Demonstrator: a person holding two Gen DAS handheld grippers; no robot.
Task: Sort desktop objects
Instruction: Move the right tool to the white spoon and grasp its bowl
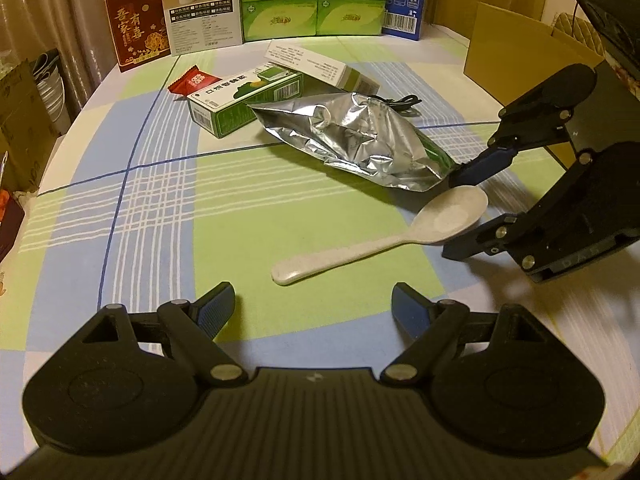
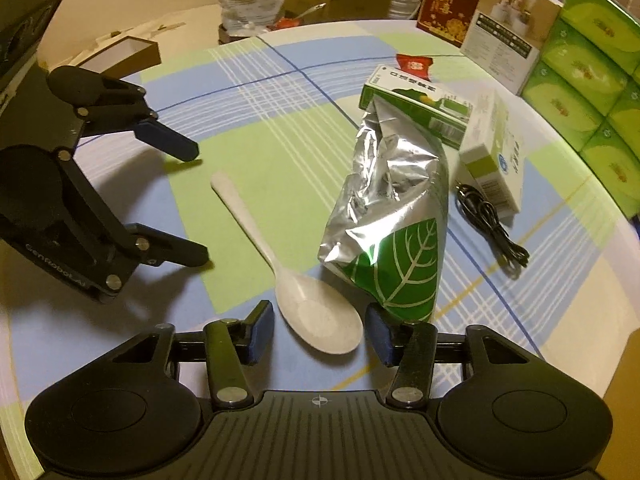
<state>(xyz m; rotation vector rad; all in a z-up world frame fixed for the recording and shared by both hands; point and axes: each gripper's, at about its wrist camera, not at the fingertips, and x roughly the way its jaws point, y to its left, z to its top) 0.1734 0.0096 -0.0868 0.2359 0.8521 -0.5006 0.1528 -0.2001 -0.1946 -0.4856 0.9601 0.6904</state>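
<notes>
Right wrist view is showing my right gripper (image 2: 320,334) lowered over the bowl of the white spoon (image 2: 320,320), which is lying flat on the checked tablecloth (image 2: 256,80). I am holding the jaws partly spread, one pad on each side of the bowl; I am seeing a gap on both sides, so nothing is being gripped yet. The spoon's long axis is running from the bowl between my pads up toward eleven o'clock, the handle tip ending near the middle of the cloth. The silver foil pouch (image 2: 392,208) is lying just beside the bowl at one o'clock, its green leaf corner close to my right pad, which I judge to be the main fouling risk on closing. In the left wrist view, my left gripper (image 1: 314,306) is standing wide and empty, with the handle tip just ahead at twelve o'clock and the spoon stretching away toward two o'clock, where the right gripper (image 1: 460,212) is straddling the bowl. I am judging the right hand nearer and better placed for the pickup; the grip would be falling across the wide bowl rather than the slim handle.
</notes>
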